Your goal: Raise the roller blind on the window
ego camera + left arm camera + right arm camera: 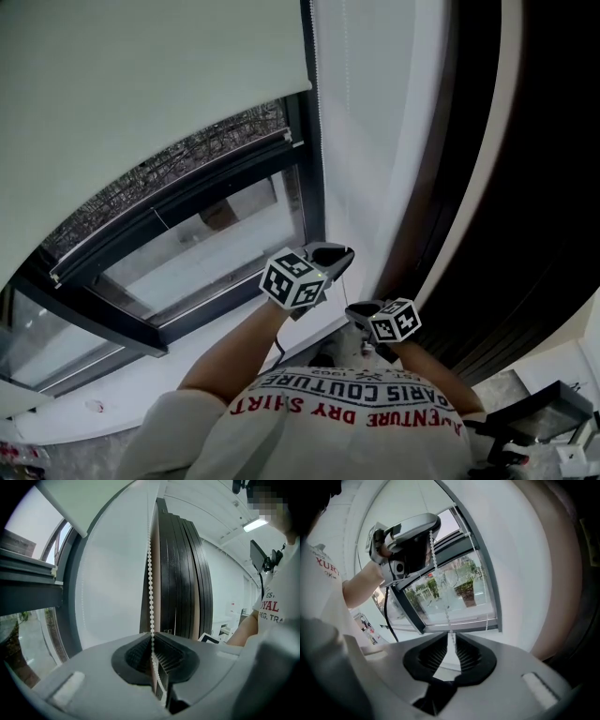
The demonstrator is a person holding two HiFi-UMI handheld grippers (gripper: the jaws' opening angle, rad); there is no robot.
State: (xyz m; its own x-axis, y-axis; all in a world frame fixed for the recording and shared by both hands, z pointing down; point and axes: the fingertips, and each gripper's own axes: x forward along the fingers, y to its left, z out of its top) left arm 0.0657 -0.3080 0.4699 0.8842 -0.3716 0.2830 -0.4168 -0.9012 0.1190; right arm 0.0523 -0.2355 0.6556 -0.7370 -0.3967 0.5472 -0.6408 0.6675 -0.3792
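The pale roller blind (141,103) covers the upper part of the window (216,234). Its white bead chain (317,103) hangs down the window's right edge. My left gripper (339,255) is shut on the chain; in the left gripper view the bead chain (150,573) runs down between the closed pads of that gripper (153,643). Lower and to the right, my right gripper (362,309) stands open. In the right gripper view a narrow gap shows between its jaws (451,641), and the bead chain (432,550) hangs from the left gripper (427,527) down towards that gap without being pressed.
A dark stack of folded panels (534,187) stands right of the window, beside a white wall strip (394,141). The dark window frame (187,202) and pale sill (112,412) lie below the blind. A person's arms and printed shirt (347,403) fill the bottom.
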